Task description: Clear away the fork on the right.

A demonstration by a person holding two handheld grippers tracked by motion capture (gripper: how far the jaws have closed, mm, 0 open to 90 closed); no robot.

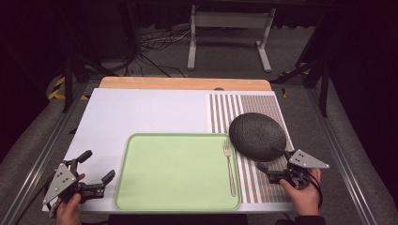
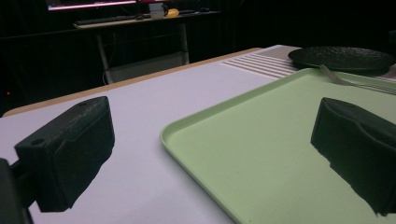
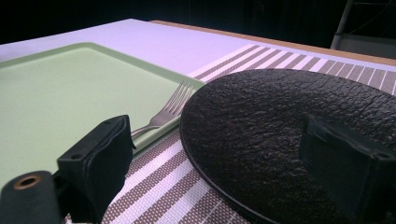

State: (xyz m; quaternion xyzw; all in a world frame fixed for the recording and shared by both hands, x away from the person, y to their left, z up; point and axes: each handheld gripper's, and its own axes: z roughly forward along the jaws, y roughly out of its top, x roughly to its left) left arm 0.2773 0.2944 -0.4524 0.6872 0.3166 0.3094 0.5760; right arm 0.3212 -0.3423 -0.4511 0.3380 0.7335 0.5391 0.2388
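Right gripper (image 1: 268, 172) has its fingers (image 3: 95, 161) spread wide with nothing in them, sitting right at the near rim of the round black textured plate (image 1: 257, 136), so that's the nearer hand by far. The plate lies on the striped placemat (image 1: 267, 185), its edge overlapping the pale green plastic tray (image 1: 173, 173), where a steel fork (image 1: 229, 167) lies pointing away. Left gripper (image 1: 96, 177) is also open and empty, over the white surface (image 1: 145, 112) at the tray's left edge.

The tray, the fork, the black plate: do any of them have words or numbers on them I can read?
None to read: the green tray is plain, the fork shows no stamp, the black plate bears only rough texture, and the striped mat only stripes.
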